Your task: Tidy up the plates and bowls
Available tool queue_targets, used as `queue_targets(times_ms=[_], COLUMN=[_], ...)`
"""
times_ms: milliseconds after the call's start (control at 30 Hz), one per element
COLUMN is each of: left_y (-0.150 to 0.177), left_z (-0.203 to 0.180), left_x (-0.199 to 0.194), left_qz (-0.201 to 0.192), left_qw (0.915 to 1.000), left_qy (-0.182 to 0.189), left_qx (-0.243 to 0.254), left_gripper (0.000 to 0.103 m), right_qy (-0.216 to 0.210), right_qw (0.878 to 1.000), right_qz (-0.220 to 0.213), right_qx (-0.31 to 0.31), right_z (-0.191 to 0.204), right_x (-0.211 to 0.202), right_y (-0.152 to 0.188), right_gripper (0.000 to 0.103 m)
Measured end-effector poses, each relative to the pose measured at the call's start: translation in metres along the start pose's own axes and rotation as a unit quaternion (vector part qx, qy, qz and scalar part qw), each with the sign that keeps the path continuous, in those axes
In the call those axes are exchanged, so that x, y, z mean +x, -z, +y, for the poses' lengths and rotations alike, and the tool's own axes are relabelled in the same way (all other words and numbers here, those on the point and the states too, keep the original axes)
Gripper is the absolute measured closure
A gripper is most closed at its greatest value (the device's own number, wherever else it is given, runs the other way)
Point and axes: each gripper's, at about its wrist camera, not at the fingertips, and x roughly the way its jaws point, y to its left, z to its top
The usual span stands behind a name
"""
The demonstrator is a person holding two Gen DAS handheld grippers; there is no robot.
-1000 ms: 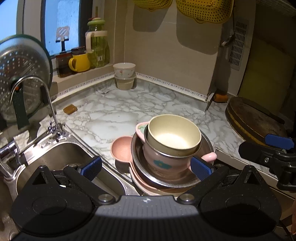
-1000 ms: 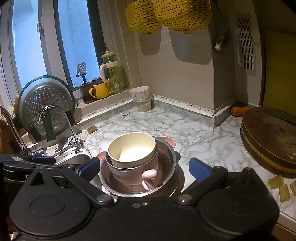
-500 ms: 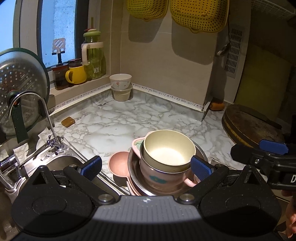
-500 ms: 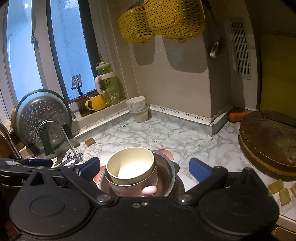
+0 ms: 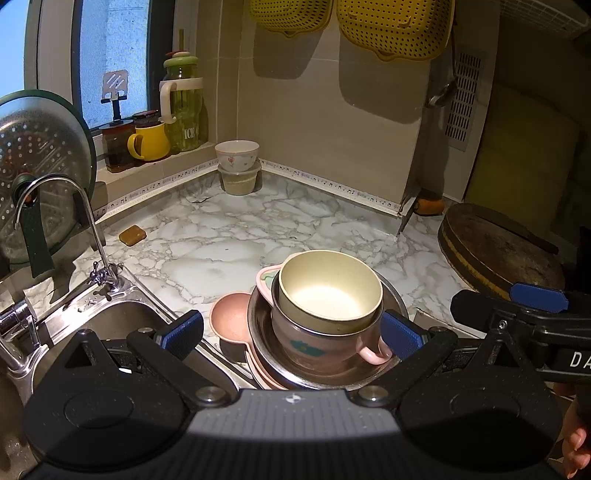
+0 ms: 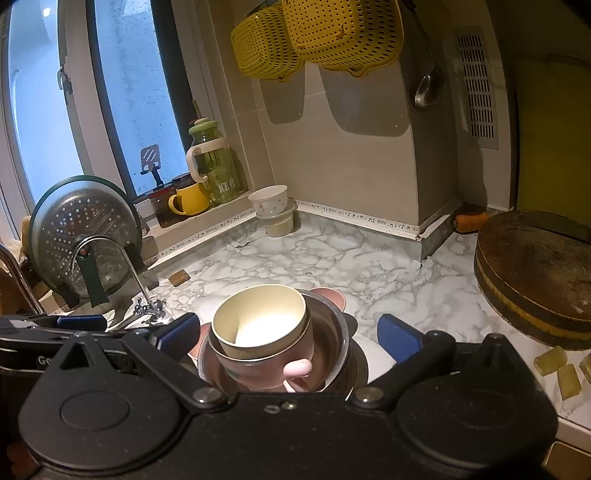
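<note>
Both grippers pulled back and up from nested stack: cream bowl [image 5: 330, 291] in pink cup [image 5: 317, 336] in steel bowl [image 5: 391, 295]. Left [image 5: 291, 334] and right [image 6: 288, 338] fingers apart, empty. Stack unmoved on worktop [image 5: 229, 236].

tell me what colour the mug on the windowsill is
Yellow; the mug shows best in the left wrist view.

Four bowls [image 5: 330, 291], perhaps two pink plates [image 5: 231, 314], two colanders [image 5: 395, 26].

You're working in dim light: daylight enters through the window [image 6: 122, 92] at far left, and the colanders [image 5: 391, 26] throw hard shadows on the wall. Glare pools inside the cream bowl [image 5: 328, 291] (fisheye bends every edge).
</note>
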Motion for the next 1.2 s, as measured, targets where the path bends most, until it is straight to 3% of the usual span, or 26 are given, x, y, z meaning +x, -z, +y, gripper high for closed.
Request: queue_targets(times_ms=[500,900,1200], left_y=[0.003,0.003,0.002], left_z=[0.001,0.000,-0.005], left_x=[0.002,0.001,0.001], left_qz=[0.005,-0.004,-0.006], left_qw=[0.9996,0.9997,0.9998], left_qy=[0.028,0.018,0.015], left_qx=[-0.009,-0.014,-0.008], left_gripper=[0.001,0.001,0.001], right_qy=[0.000,0.027,0.019], right_qw=[1.000,0.999,0.999], right_qz=[0.003,0.020,0.024], right_qx=[0.004,0.019,0.017], right_z=[0.003,-0.008,-0.011], right_x=[-0.002,0.001,0.000], right_y=[0.004,0.007,0.008], right_gripper=[0.000,0.000,0.000])
